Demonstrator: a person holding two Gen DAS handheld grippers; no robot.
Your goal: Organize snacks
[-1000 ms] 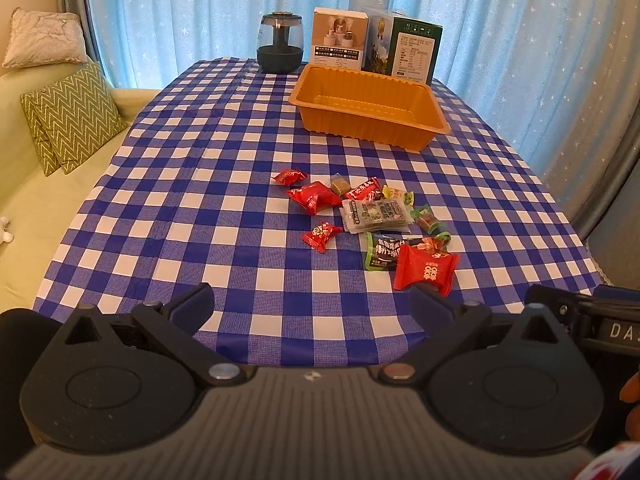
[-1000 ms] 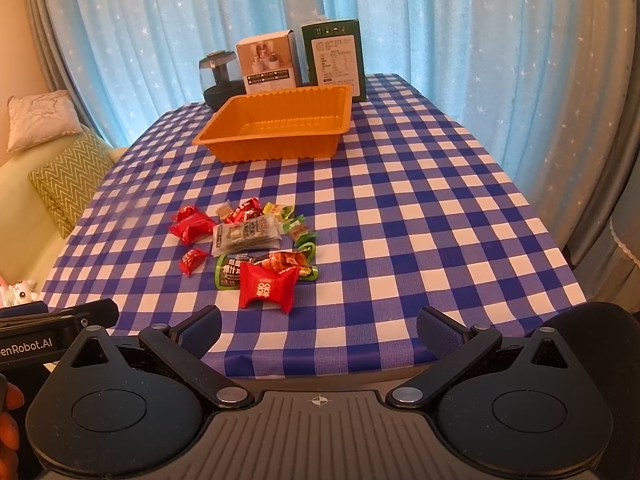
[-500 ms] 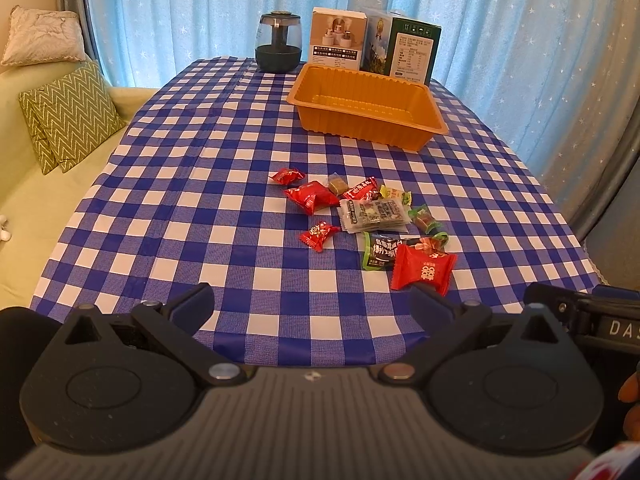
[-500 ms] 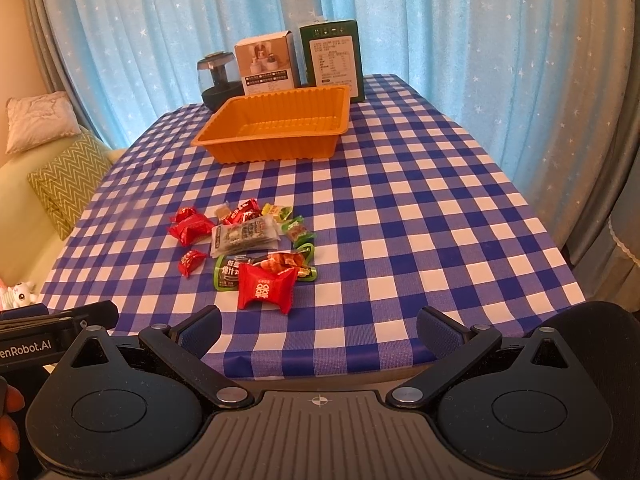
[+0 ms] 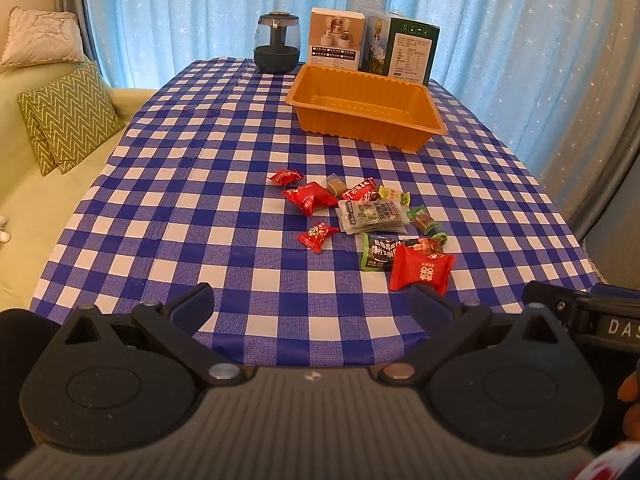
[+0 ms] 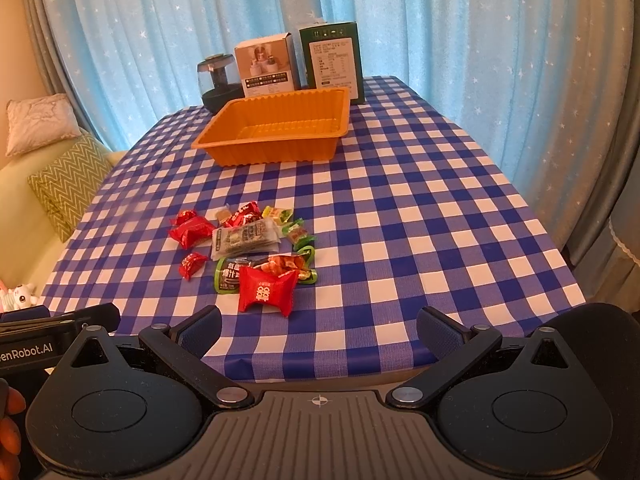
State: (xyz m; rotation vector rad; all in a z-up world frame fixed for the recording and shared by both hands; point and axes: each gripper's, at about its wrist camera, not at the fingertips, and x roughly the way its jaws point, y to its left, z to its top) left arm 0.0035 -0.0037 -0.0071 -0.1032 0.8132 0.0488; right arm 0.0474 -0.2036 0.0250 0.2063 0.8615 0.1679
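Snacks (image 5: 372, 220) are scattered in a loose cluster near the middle of the checked desk (image 5: 200, 216), well short of the empty orange tray (image 5: 366, 110) at the far side, while left tongs (image 5: 310, 304) and right tongs (image 6: 320, 326) are held wide open above the near edge, gripping nothing.

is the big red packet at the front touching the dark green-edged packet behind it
Touching. In the right wrist view the big red packet overlaps the near edge of the dark green-edged packet, with no tablecloth showing between them.
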